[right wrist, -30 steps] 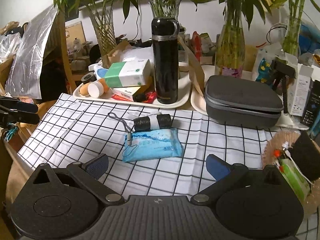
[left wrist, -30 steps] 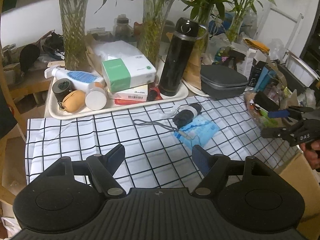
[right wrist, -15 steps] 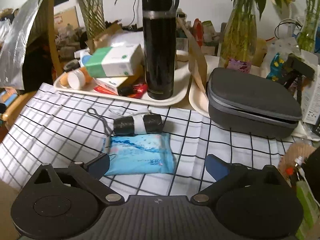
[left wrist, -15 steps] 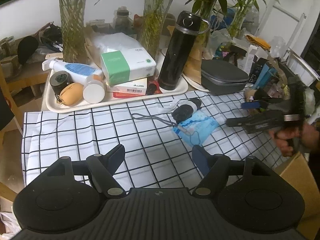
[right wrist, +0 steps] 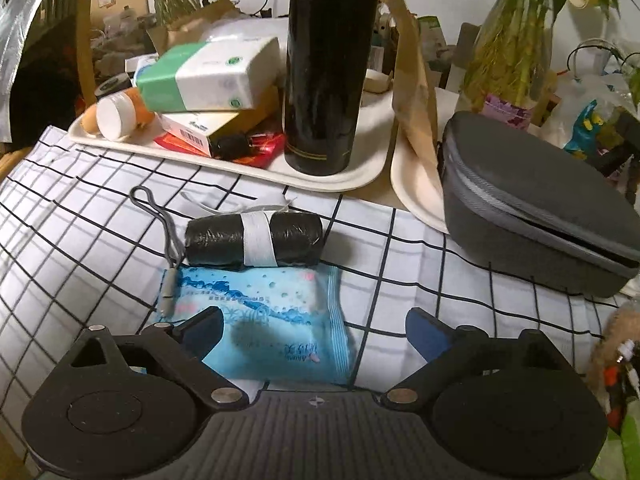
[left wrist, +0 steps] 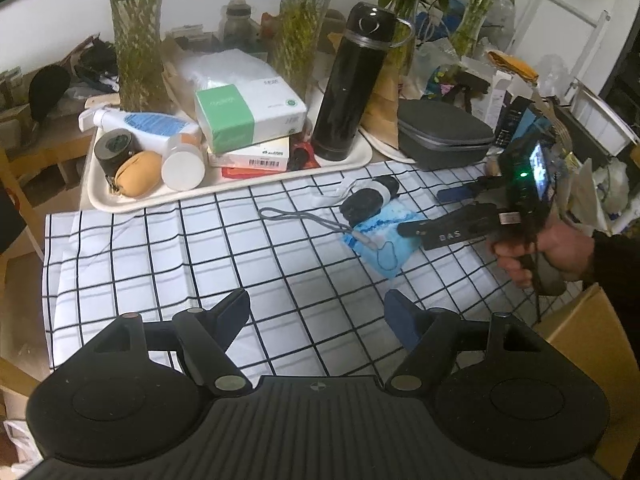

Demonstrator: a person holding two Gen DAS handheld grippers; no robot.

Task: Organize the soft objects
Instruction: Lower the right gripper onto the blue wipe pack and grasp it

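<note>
A blue wet-wipe pack lies flat on the checked cloth, with a black bag roll bound by a white band right behind it. A grey lanyard trails off to the left of both. My right gripper hangs low over the pack. Its jaws are closing, the pack lies between them, and the pads stand clear of it. My left gripper is open above bare cloth, with nothing between its fingers.
Behind the cloth a white tray holds a tall black flask, a green-and-white tissue box, bottles and small items. A grey zip case sits at the right. Glass vases with bamboo line the back. Clutter crowds the right edge.
The right gripper has come in from the right and sunk toward the blue pack, which now fills the space between its fingers. The left gripper has stayed put.
</note>
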